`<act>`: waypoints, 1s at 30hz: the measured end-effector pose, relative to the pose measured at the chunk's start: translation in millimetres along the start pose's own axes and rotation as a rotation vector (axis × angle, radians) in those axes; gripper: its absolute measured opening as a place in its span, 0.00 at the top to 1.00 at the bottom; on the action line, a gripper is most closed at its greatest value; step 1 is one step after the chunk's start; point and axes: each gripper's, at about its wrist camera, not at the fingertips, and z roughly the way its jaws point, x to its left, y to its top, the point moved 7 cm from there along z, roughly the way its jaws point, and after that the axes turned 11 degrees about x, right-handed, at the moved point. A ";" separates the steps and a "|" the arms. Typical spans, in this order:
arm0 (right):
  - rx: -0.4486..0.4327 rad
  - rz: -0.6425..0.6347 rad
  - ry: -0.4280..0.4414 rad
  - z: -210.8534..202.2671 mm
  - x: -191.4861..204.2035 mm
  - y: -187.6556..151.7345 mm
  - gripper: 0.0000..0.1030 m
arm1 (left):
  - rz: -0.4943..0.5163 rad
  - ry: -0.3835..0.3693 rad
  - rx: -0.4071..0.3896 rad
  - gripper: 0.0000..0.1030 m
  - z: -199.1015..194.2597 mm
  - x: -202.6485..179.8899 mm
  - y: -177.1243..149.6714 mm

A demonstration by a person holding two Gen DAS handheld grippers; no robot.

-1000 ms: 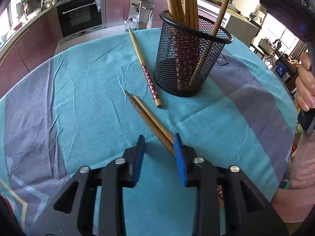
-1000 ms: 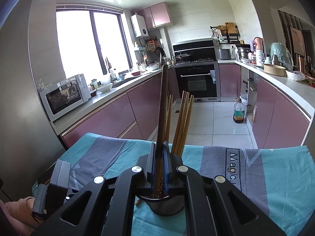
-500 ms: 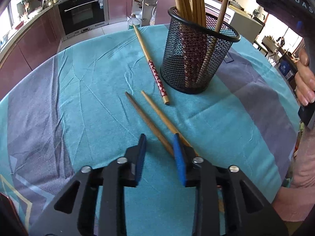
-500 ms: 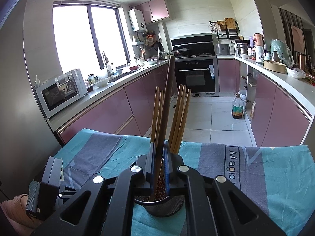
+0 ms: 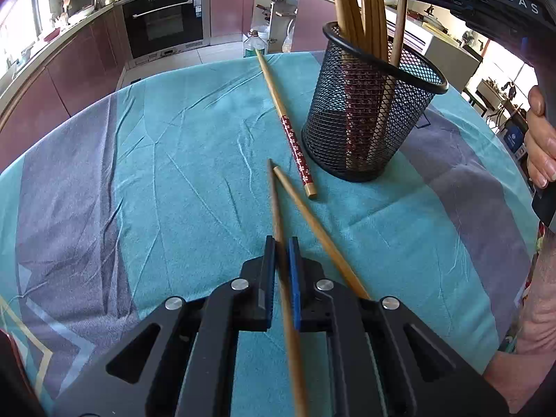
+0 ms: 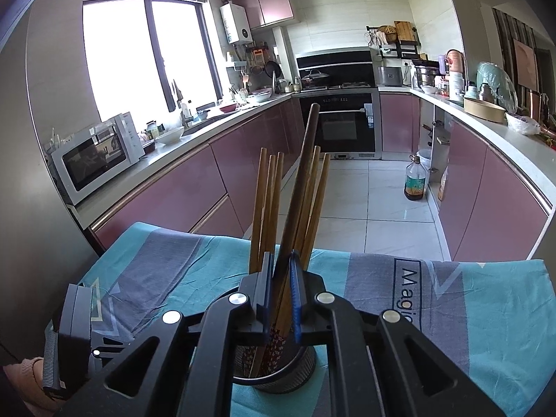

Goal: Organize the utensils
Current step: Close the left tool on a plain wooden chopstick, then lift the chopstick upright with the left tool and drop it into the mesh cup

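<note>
**Asker:** So, where do the chopsticks sit relative to the black mesh cup (image 5: pixel 368 118)?

**Describer:** Using the cup as the landmark: it stands upright on a teal and grey tablecloth (image 5: pixel 166 160), with several wooden chopsticks standing inside it. Just beside its base, on the side toward the kitchen oven, a chopstick with a red flowered end (image 5: pixel 290 128) lies flat on the cloth. Nearer the camera than the cup, two plain wooden chopsticks lie close together, their far tips almost meeting a little short of the cup.

**Asker:** What are the two grippers doing?

**Describer:** The left gripper (image 5: pixel 282 271) sits on the near side of the cup. Its jaws are closing, and the darker chopstick (image 5: pixel 278 215) of the plain pair runs between its blue pads, which press against it on both sides. The lighter chopstick (image 5: pixel 312 222) lies just to the cup's side of that gripper, untouched. The right gripper (image 6: pixel 280 278) is directly above the cup, clenched on a dark brown chopstick (image 6: pixel 302 173), which tilts upward; its lower end reaches down into the cup among the standing chopsticks (image 6: pixel 267 208).

**Asker:** Anyone visible?

**Describer:** Only a hand (image 5: pixel 540 139) beyond the cup's right side, holding the right gripper's handle.
</note>
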 end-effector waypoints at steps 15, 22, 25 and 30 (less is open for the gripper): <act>0.021 0.025 0.000 -3.3 -8.2 -16.1 0.86 | 0.022 0.013 -0.004 0.91 3.8 -1.7 1.2; 0.012 0.025 0.014 -9.5 -4.8 -24.2 0.85 | 0.007 0.008 -0.031 0.93 -1.9 -4.0 0.9; 0.001 0.031 0.025 -15.2 -5.5 -27.0 0.85 | -0.008 -0.028 -0.056 0.93 -14.6 -1.4 2.2; -0.018 0.033 0.056 -24.9 -1.2 -32.6 0.85 | -0.018 -0.085 -0.137 0.93 -52.4 -0.6 10.1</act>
